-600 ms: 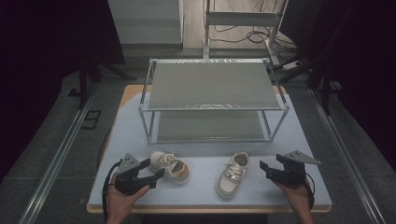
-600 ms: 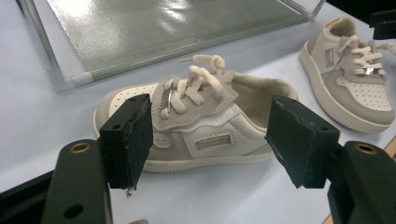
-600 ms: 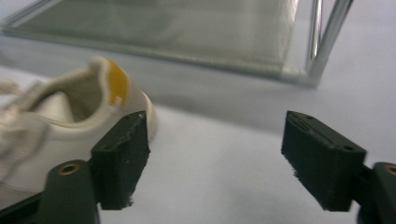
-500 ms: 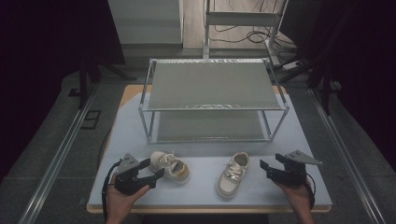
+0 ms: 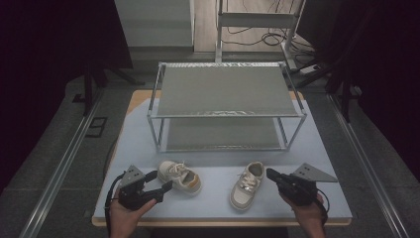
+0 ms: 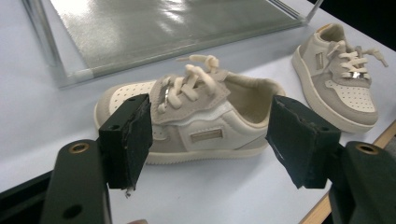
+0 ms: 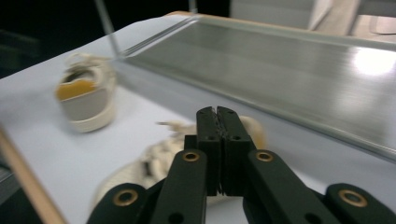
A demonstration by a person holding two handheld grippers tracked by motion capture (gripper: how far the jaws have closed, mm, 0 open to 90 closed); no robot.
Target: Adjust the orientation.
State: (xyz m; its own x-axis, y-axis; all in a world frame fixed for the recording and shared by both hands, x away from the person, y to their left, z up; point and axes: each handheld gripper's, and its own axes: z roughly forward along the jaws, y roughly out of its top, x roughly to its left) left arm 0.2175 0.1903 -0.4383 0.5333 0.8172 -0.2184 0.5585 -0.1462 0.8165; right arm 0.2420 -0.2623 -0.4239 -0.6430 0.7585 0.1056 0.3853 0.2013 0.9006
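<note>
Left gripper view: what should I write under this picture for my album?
Open left gripper lined up around a small cream sneaker on the table, its twin waiting nearby.

On the desk (image 5: 218, 193), the left gripper (image 5: 157, 185), jaws apart, faces a cream sneaker (image 5: 179, 176) at 3 o'clock; the right gripper (image 5: 275, 176) sits beside another sneaker (image 5: 246, 185).

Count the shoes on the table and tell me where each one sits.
2. The left shoe lies on the table in front of the rack, just ahead of the open left gripper. The right shoe lies beside the shut right gripper.
</note>
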